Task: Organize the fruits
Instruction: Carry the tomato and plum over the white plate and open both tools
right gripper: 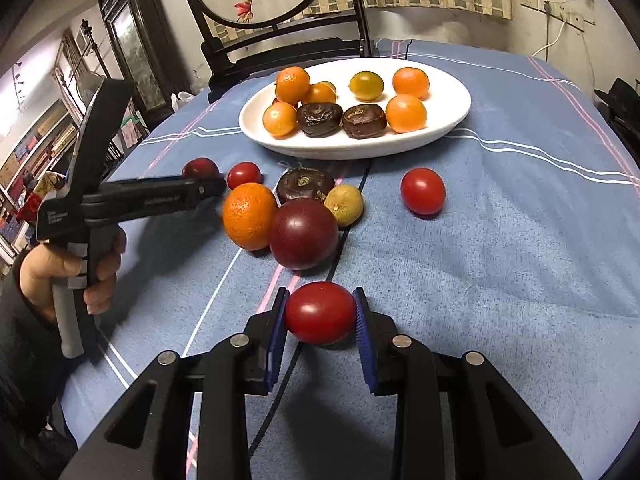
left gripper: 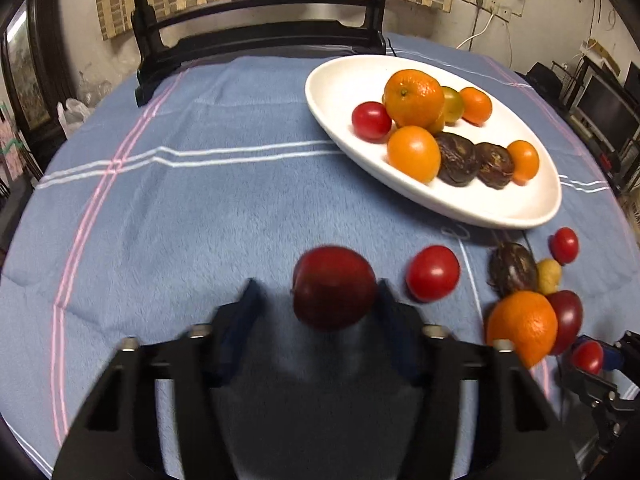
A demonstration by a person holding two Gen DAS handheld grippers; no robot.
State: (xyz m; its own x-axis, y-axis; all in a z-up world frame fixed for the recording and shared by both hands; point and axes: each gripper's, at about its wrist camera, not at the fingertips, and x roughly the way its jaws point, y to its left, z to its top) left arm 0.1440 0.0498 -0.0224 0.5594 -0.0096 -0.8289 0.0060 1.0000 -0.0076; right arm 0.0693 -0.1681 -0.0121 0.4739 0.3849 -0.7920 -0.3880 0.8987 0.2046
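Note:
In the left wrist view a dark red plum [left gripper: 334,288] lies between the fingers of my left gripper [left gripper: 318,284]. The right pad touches it and a gap shows at the left pad. My right gripper [right gripper: 320,292] is shut on a red cherry tomato [right gripper: 320,312], just above the blue cloth. A white oval plate [right gripper: 320,152] at the back holds several oranges, two dark brown fruits and small tomatoes. Loose on the cloth are an orange [right gripper: 250,216], a large dark plum [right gripper: 304,234], a brown fruit [right gripper: 306,184], a yellowish fruit [right gripper: 344,204] and two red tomatoes [right gripper: 423,191].
A black wooden chair [left gripper: 256,36] stands behind the table, close to the plate [left gripper: 500,216]. A thin dark cable [right gripper: 352,208] runs over the cloth from the plate toward me. A person's hand [right gripper: 60,272] holds the left gripper [right gripper: 216,184] at the left.

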